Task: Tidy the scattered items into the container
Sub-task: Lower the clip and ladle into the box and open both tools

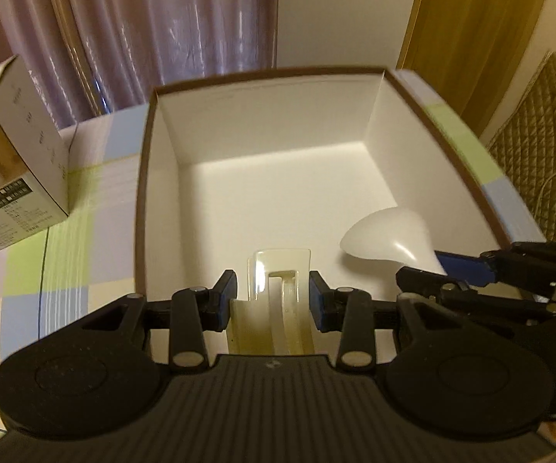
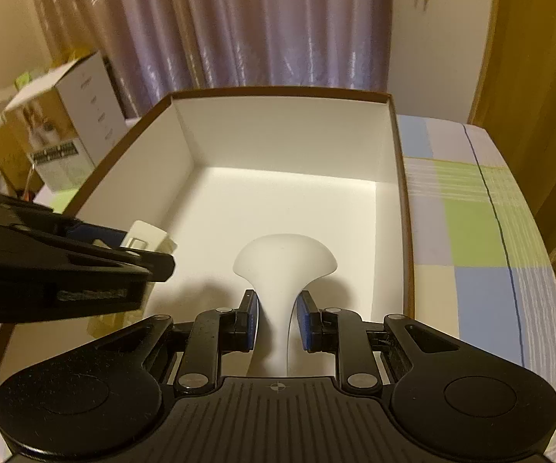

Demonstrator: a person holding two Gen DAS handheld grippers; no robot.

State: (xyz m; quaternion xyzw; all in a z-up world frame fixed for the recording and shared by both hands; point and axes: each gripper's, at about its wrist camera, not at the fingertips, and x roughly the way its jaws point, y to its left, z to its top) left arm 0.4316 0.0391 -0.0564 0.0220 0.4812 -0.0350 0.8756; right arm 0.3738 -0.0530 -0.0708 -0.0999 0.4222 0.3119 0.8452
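A big open white box with a brown rim (image 1: 144,177) (image 2: 403,193) stands on the checked tablecloth. My left gripper (image 1: 272,299) is shut on a clear plastic tray piece (image 1: 278,281) and holds it over the box's near edge. My right gripper (image 2: 277,322) is shut on the stem of a white funnel-shaped object (image 2: 283,262), its flared end over the box floor. In the left wrist view the white object (image 1: 386,237) and the right gripper (image 1: 455,274) show at the right. In the right wrist view the left gripper (image 2: 139,250) and plastic piece (image 2: 143,235) show at the left.
A white product carton (image 1: 19,158) (image 2: 58,131) stands on the table left of the box. Purple curtains hang behind. A quilted seat (image 1: 540,154) is to the right. Checked tablecloth (image 2: 471,231) lies around the box.
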